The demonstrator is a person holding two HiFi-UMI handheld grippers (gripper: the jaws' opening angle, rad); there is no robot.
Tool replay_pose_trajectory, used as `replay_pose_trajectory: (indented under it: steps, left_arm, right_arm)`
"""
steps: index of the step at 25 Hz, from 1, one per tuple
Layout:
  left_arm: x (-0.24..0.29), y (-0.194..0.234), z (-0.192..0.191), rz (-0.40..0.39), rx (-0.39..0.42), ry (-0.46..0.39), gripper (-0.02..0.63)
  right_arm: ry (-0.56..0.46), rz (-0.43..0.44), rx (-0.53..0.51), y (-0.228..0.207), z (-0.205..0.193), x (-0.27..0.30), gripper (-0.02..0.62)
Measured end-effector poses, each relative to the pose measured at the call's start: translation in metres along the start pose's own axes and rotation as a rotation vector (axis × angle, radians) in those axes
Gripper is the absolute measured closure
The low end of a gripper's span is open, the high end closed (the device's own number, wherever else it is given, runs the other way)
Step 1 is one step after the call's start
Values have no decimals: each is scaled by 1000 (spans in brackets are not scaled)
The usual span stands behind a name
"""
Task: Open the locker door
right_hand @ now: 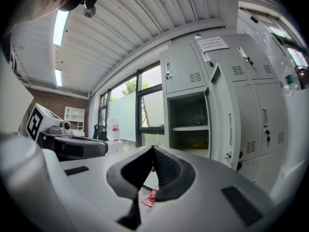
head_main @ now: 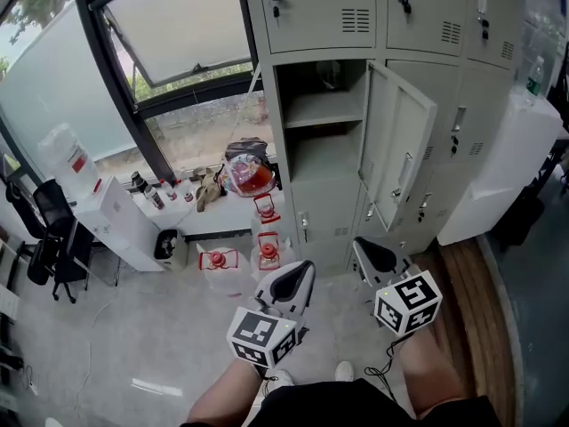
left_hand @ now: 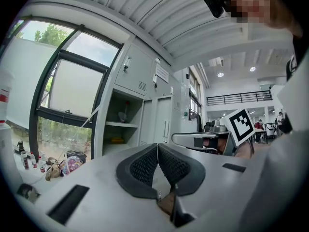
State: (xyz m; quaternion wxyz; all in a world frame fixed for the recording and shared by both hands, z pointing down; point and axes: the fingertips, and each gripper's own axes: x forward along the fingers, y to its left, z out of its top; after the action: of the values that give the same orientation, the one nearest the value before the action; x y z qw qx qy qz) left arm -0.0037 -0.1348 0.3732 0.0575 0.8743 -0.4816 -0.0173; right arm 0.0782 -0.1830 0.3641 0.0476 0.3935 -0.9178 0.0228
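1. The locker door point(head_main: 397, 145) stands open in the middle row of a pale grey locker bank point(head_main: 320, 12), just right of its open compartment point(head_main: 322, 149). I see it ahead of both grippers and well apart from them.
2. The door is a tall, narrow panel, and its long axis is upright. It is hinged at the compartment's right edge, and its free edge swings out toward me.
3. The door is plain grey metal, the same shade as the lockers. It has a slim vertical handle and a small lock fitting low on the panel.
4. The left gripper point(head_main: 302, 272) has its jaws closed tip to tip, with nothing between them.
5. The right gripper point(head_main: 363, 247) is likewise closed and empty.
6. Only the head view shows the red-topped containers point(head_main: 267, 249) on the floor by the window point(head_main: 178, 25).
7. The gripper views look level into the compartment. They show a shelf point(right_hand: 188, 128) and a small yellow thing point(right_hand: 198, 145) below it, too small to identify.
8. Only the right gripper view shows a paper notice point(right_hand: 212, 43) on an upper locker.
9. The left gripper view shows the right gripper's marker cube point(left_hand: 240, 123).
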Motion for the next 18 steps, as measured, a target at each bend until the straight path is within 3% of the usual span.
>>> replay_pose_trajectory:
  steps: [18]
  left_arm:
    - [-41, 33, -11, -43, 6, 24, 589]
  right_arm:
    - [29, -34, -6, 65, -14, 6, 541]
